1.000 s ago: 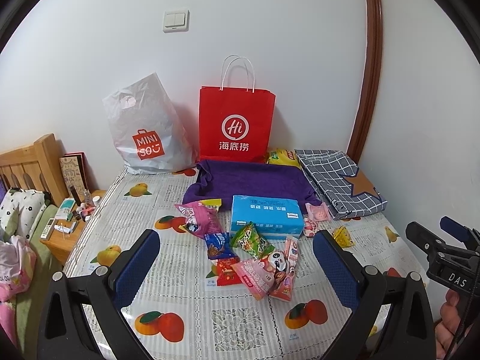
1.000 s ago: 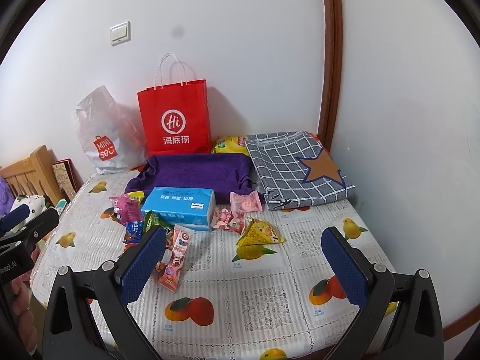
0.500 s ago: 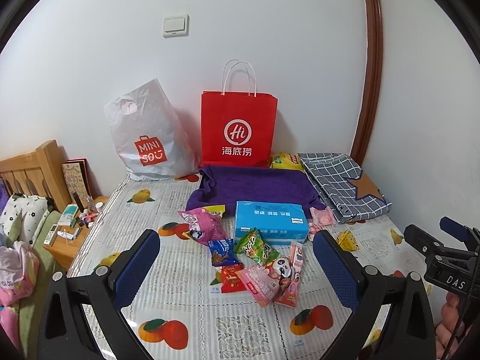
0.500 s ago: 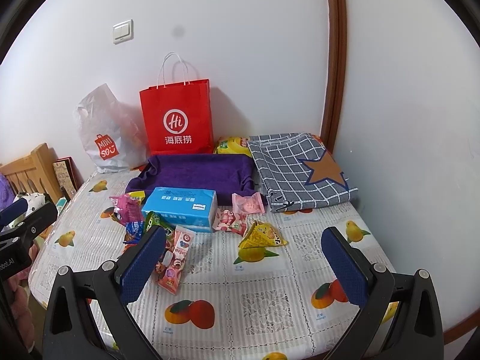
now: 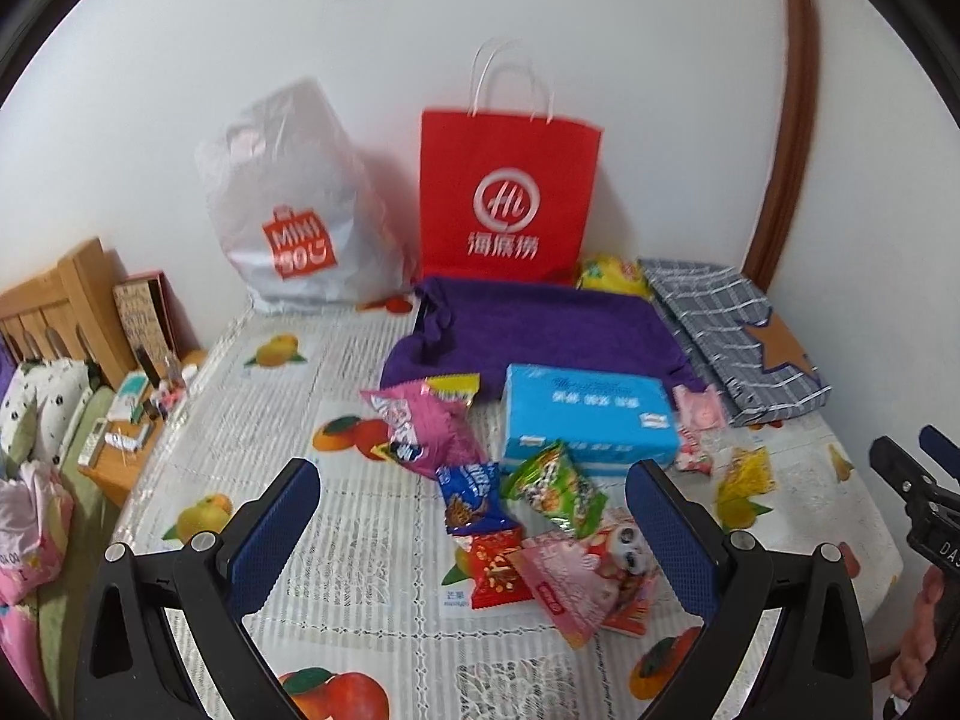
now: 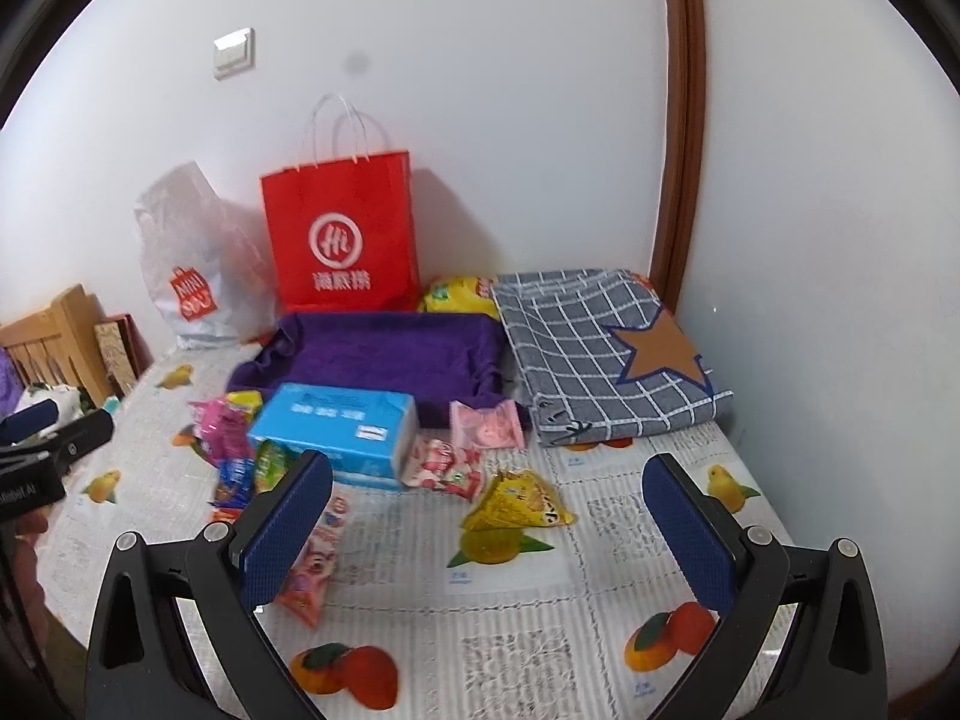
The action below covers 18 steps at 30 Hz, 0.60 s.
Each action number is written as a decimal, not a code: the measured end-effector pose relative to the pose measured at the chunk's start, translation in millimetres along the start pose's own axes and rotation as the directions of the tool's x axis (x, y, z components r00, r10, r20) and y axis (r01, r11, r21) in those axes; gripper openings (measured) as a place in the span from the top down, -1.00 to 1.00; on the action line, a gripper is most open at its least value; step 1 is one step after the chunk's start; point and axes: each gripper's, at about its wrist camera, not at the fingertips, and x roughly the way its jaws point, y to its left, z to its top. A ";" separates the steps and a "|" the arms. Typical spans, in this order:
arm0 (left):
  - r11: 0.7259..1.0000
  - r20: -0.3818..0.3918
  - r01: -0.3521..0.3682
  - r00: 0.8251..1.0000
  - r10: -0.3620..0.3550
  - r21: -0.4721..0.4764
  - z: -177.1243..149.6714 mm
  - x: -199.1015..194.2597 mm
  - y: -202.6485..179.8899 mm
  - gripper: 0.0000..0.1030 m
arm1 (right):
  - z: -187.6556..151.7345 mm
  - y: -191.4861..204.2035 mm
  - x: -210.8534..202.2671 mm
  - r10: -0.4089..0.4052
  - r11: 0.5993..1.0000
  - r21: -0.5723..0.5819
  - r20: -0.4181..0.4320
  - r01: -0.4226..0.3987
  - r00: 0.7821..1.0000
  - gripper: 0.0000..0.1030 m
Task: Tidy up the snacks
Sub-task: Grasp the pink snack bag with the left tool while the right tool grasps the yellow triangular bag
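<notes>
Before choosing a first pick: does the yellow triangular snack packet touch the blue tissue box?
Apart. In the right wrist view, bare tablecloth and a pink-white packet separate the yellow triangular snack packet from the blue tissue box.

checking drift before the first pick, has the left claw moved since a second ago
Yes. The left claw has advanced toward the wall: in its view the red paper bag stands larger, and the blue tissue box sits closer to its open fingers.

Far ahead of the hand-held gripper, the white plastic bag [image 5: 288, 210] reads "MINISO" on an orange patch. Beside it, the red paper bag [image 5: 507, 192] carries a circled "Hi" over 海底捞. Snack wrappers' print is too blurred.
</notes>
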 end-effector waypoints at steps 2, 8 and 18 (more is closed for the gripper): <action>1.000 -0.034 -0.008 0.999 0.007 -0.011 0.0 15.8 4.8 -0.99 | -1.8 -4.7 17.5 -0.006 1.000 0.003 -0.034 0.006 0.999 -0.98; 0.998 -0.083 -0.033 0.996 0.028 -0.057 1.1 50.4 20.4 -0.99 | -9.3 -14.1 64.6 0.010 1.000 0.027 -0.110 -0.007 0.994 -0.88; 0.996 -0.162 -0.056 0.986 0.045 -0.065 3.4 93.8 32.5 -0.99 | -27.1 -19.7 142.7 0.031 0.999 0.038 -0.218 -0.023 0.975 -0.64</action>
